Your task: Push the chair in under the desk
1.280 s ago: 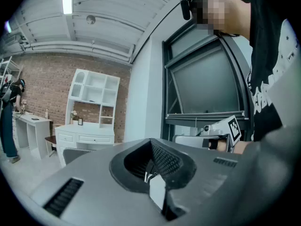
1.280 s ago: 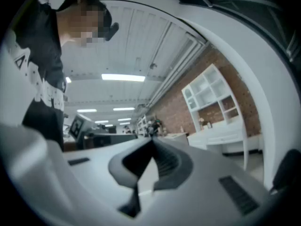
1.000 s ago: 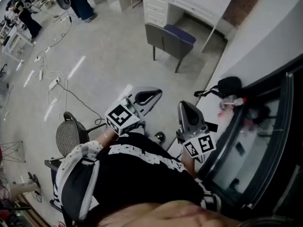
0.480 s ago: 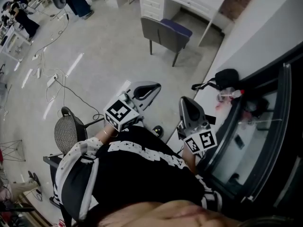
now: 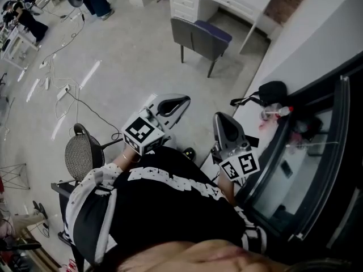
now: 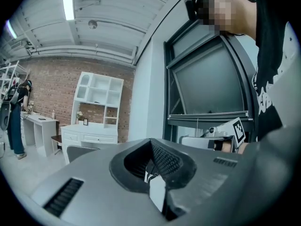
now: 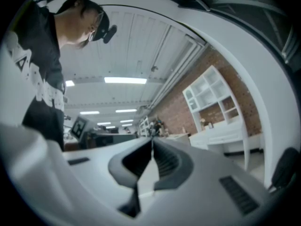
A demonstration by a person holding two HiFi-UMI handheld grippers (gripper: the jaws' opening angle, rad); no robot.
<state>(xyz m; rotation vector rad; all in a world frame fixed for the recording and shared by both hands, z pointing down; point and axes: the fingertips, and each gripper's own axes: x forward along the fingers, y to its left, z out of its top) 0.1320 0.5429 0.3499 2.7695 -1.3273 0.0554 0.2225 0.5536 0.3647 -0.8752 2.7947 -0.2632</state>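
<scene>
The grey chair (image 5: 199,39) with a dark blue seat stands on the floor far ahead, pulled out from the white desk (image 5: 228,0) with drawers. In the left gripper view the chair's back (image 6: 81,151) shows low in front of the desk and its white shelf unit (image 6: 96,108). My left gripper (image 5: 172,105) and right gripper (image 5: 223,129) are held close to my body, both pointing toward the chair and well short of it. Both are shut with nothing between the jaws, as the left gripper (image 6: 151,149) and right gripper (image 7: 151,147) views show.
A black mesh office chair (image 5: 80,160) stands at my left. Cables and a power strip (image 5: 63,92) trail over the grey floor. At my right is a white counter with a black object (image 5: 273,90), a pink-capped bottle (image 5: 274,115) and a dark glass-framed cabinet (image 5: 323,152). People stand far off at the top left.
The left gripper has drifted slightly up in the head view. Both grippers stay shut, and the chair has not moved against the desk.
</scene>
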